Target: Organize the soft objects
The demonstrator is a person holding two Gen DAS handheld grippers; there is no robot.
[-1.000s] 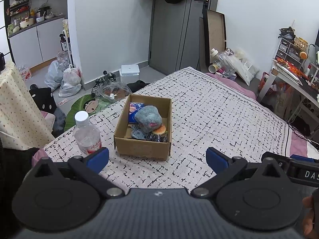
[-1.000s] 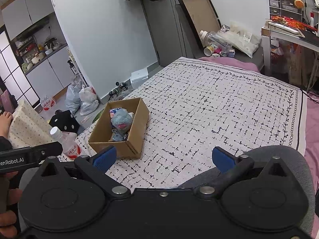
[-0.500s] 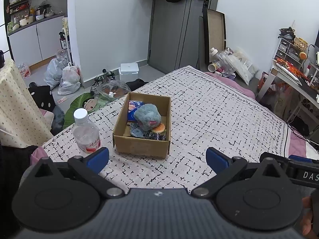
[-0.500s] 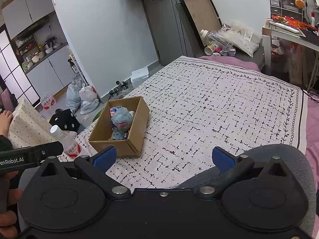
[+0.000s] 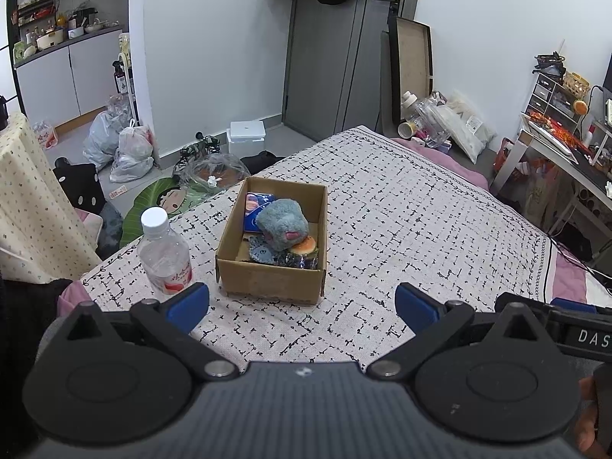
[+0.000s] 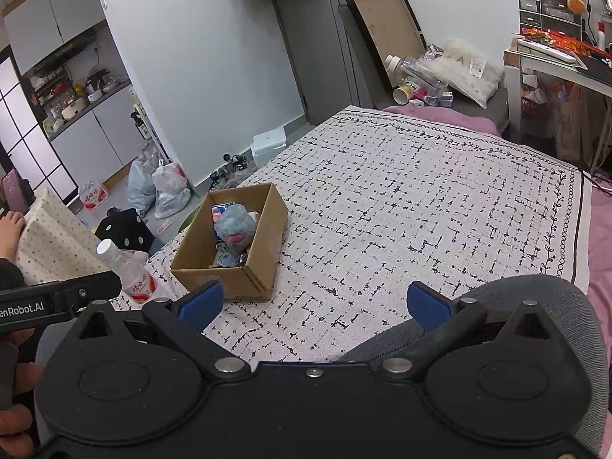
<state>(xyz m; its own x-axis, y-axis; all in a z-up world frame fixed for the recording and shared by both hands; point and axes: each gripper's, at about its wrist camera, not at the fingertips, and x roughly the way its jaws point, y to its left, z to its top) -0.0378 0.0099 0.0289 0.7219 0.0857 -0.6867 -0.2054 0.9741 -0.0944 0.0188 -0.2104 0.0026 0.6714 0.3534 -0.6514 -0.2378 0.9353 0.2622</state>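
Here, from the left wrist, the left claw (image 5: 302, 304) gapes wide and empty before the cardboard box (image 5: 272, 279) on the bed (image 5: 420, 222); a blue plush (image 5: 282, 227) lies inside, a water bottle (image 5: 165, 256) just beside the box. From the right wrist, the right claw (image 6: 313, 304) is wide too; "enRobot.AI" reads beside it.

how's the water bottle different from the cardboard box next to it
The water bottle is clear plastic with a white cap; the cardboard box is opaque brown. The water bottle stands tall, narrow and capped; the cardboard box sits low, wide and open-topped, holding soft toys. Both rest on the bedspread.
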